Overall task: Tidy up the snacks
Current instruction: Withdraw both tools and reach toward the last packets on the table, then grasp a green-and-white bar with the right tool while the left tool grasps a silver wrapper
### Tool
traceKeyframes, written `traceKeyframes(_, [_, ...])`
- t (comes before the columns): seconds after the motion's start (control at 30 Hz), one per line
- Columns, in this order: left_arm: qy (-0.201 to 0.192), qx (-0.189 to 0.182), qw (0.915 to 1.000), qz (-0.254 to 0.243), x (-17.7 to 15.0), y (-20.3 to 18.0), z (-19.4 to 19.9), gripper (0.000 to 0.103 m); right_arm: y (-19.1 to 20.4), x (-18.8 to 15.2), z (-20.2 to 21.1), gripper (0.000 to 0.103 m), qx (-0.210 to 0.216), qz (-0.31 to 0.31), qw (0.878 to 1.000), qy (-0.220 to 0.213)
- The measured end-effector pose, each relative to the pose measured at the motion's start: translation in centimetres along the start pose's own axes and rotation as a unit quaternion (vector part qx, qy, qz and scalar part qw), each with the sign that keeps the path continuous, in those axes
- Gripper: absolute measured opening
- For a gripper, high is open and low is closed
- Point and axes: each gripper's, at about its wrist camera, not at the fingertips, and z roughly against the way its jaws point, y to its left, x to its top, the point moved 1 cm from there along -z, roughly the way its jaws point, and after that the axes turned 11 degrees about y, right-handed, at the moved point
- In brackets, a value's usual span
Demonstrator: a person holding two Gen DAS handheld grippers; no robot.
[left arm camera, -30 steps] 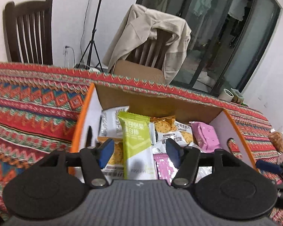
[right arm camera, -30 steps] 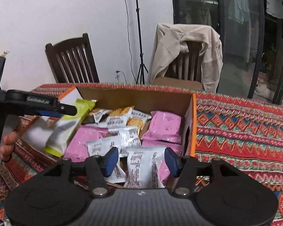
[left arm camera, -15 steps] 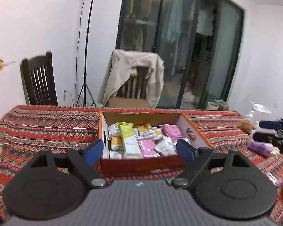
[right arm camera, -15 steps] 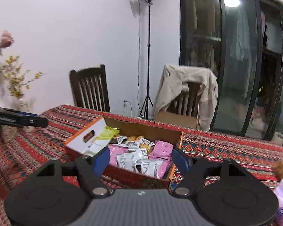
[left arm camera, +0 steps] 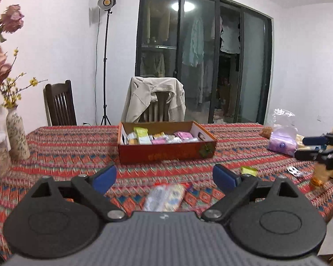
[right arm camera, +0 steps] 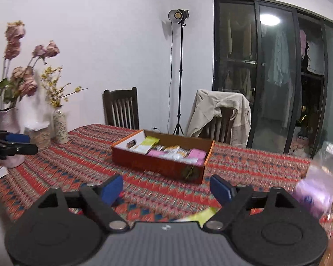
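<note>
An open red cardboard box [left arm camera: 166, 153] [right arm camera: 157, 161] holding several snack packets, green, pink and white, stands mid-table. My left gripper [left arm camera: 165, 176] hovers well back from it, its jaws still opening, nothing between them. Below it a blurred clear snack packet [left arm camera: 165, 197] lies on the cloth. My right gripper [right arm camera: 166, 188] is also back from the box, jaws opening and empty; a green packet [right arm camera: 202, 215] lies just under it. In the left wrist view a small green packet [left arm camera: 248, 171] and a small white packet [left arm camera: 294, 171] lie at the right.
A purple plastic bag [left arm camera: 282, 140] [right arm camera: 315, 190] and other bagged snacks sit at the table's right end. Vases with flowers [left arm camera: 16, 133] [right arm camera: 60, 128] stand at the left end. Two chairs [left arm camera: 157, 108], one draped with a jacket, and a light stand [left arm camera: 105, 66] are behind the table.
Both grippers pulled back from over the box and let go: the green bar and the white packet they held now lie in the box. Both jaws have widened.
</note>
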Motion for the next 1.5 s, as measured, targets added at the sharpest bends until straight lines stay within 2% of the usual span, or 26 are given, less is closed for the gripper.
traceKeyframes(0.13, [0.021,-0.017,0.9994,0.022,-3.6,-1.2,0.6,0.095,1.8,-3.9,0.7,0.086,0.001,0.003,1.0,0.016])
traceKeyframes(0.3, [0.075,-0.015,0.9968,0.023,-6.8,-2.0,-1.0,0.095,2.8,-8.7,-0.1,0.086,0.018,-0.028,0.998,0.051])
traceKeyframes(0.4, [0.095,-0.006,0.9951,0.026,-7.9,-1.8,-1.9,0.095,2.8,-11.1,-1.1,0.086,0.011,-0.052,0.996,0.067])
traceKeyframes(0.5, [0.098,-0.014,0.9946,0.03,-7.8,-1.6,-2.7,0.095,2.6,-12.1,-2.0,0.086,0.002,-0.065,0.995,0.079])
traceKeyframes(0.77, [0.111,-0.021,0.9931,0.029,-6.6,-0.9,-6.7,0.095,1.2,-11.5,-4.1,0.086,-0.003,-0.089,0.992,0.086])
traceKeyframes(0.83, [0.116,-0.011,0.9929,0.026,-6.2,-0.5,-8.2,0.095,0.8,-11.2,-5.2,0.086,0.001,-0.097,0.991,0.09])
traceKeyframes(0.97, [0.127,0.009,0.9914,0.028,-5.3,0.8,-11.5,0.095,-0.2,-10.7,-7.7,0.086,0.006,-0.115,0.988,0.101])
traceKeyframes(1.07, [0.144,0.005,0.9891,0.029,-4.6,2.0,-14.3,0.095,-1.1,-10.2,-9.6,0.086,0.008,-0.13,0.986,0.104])
traceKeyframes(1.2, [0.159,0.003,0.9873,0.006,-4.1,2.5,-17.5,0.095,-2.3,-9.2,-12.8,0.086,0.007,-0.151,0.982,0.113])
traceKeyframes(1.3, [0.164,0.003,0.9865,-0.003,-3.6,2.6,-19.4,0.095,-3.0,-8.0,-15.3,0.086,-0.014,-0.146,0.982,0.122])
traceKeyframes(1.43, [0.176,-0.004,0.9842,0.02,-3.6,2.7,-21.3,0.095,-3.9,-6.4,-18.7,0.087,-0.015,-0.146,0.981,0.129])
traceKeyframes(1.5, [0.169,0.002,0.9852,0.028,-3.7,2.5,-21.4,0.095,-4.1,-5.7,-20.5,0.087,-0.016,-0.142,0.98,0.136])
